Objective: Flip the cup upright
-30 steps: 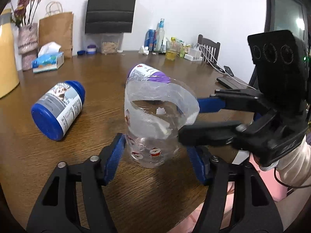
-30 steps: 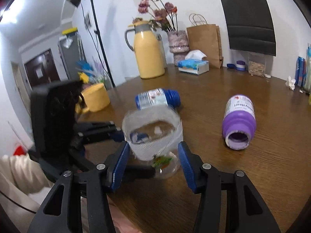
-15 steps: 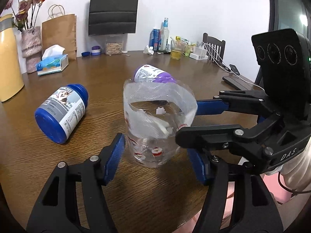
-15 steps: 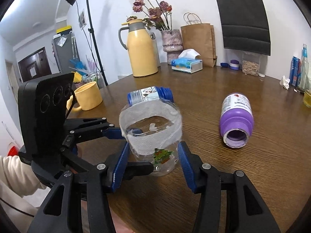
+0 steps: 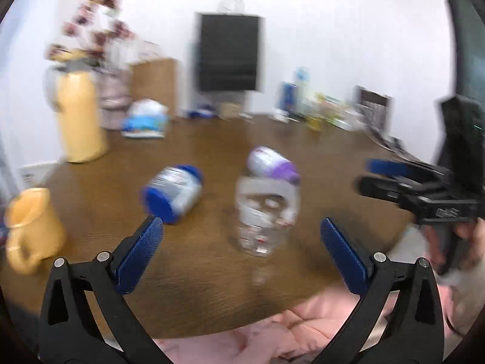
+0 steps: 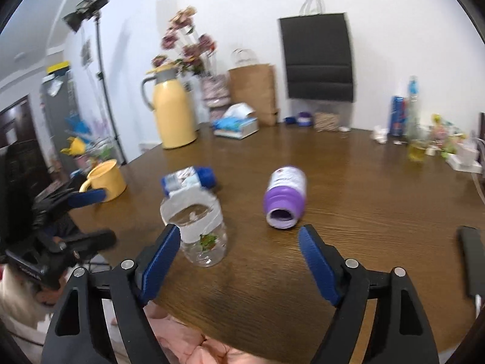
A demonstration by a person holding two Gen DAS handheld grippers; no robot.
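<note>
Left wrist view, though blurred, shows the left gripper [image 5: 241, 236] with its blue-padded jaws spread wide and nothing between them. Just beyond the fingertips, the clear plastic cup with a frosted white band round its rim [image 5: 266, 215] stands upright on the round brown wooden table [image 5: 197, 288], mouth up, free of both tools. To its right, the right gripper [image 5: 368, 176] hangs above the table edge, apart from the cup.

In the right wrist view the right gripper [image 6: 239, 248] is likewise wide open and empty; the cup [image 6: 198, 227] sits just ahead of its left pad, not touching that I can tell. The left gripper [image 6: 97, 215] hangs at the far left.

Behind the cup lie a blue-capped bottle with a grey label [image 6: 189, 179] and a purple open-mouthed bottle [image 6: 285, 197], both on their sides. Further left stands a yellow mug [image 6: 106, 180]. Near the far wall are a yellow thermos jug [image 6: 172, 115], a blue tissue box [image 6: 236, 124] and a brown paper bag [image 6: 253, 91].
</note>
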